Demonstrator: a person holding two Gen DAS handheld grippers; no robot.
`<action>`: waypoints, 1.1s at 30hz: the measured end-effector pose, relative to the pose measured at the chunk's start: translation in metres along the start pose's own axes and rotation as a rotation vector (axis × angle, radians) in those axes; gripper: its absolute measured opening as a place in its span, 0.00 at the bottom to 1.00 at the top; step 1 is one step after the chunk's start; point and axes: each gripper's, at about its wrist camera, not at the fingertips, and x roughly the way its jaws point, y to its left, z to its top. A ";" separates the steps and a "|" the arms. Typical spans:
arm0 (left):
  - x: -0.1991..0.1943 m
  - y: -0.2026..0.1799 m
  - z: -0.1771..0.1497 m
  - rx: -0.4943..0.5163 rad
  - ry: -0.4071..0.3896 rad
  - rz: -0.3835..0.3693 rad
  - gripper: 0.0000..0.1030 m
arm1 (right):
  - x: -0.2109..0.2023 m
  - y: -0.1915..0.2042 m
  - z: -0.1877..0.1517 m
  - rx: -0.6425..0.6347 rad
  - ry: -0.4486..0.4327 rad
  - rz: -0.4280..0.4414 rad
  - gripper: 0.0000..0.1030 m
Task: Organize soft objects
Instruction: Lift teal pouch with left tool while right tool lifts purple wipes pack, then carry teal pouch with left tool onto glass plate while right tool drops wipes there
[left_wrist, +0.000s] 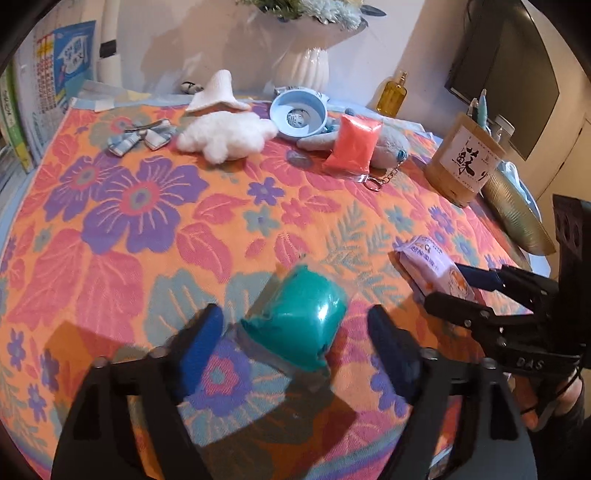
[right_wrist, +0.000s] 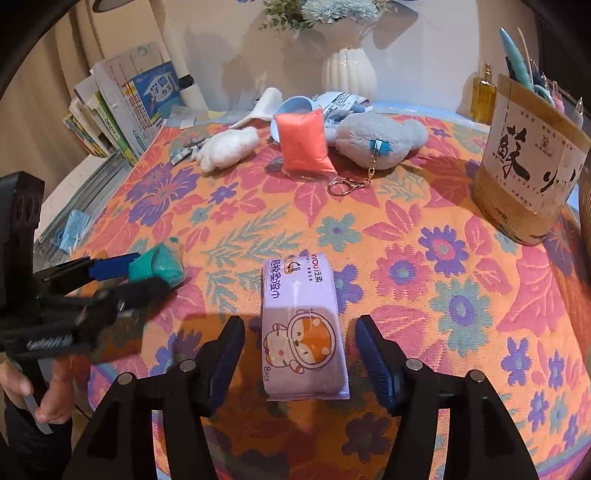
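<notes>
Seemingly "8 PCS" on tissue pack (right_wrist: 303, 332).

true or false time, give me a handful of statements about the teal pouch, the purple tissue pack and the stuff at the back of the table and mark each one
1. The left gripper stands open with the teal pouch between its fingers, neither pad pressing on it. True.
2. The right gripper is clamped shut on the purple tissue pack. False: its fingers stand apart on either side of the pack, with gaps showing.
3. The orange pouch lies flat in the middle of the cloth. False: it is propped up at the back, against the blue bowl.
4. The grey plush toy has a keyring chain attached. True.
5. The white vase lies tipped over. False: it stands upright.
</notes>
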 end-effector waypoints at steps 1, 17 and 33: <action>-0.002 0.001 -0.003 -0.004 -0.008 0.009 0.79 | 0.001 0.002 -0.001 -0.005 -0.004 -0.010 0.61; 0.009 -0.028 -0.006 0.116 -0.017 0.094 0.66 | -0.003 0.005 -0.009 -0.027 -0.077 -0.063 0.38; -0.047 -0.163 0.050 0.342 -0.230 -0.075 0.40 | -0.117 -0.097 -0.011 0.272 -0.331 0.196 0.37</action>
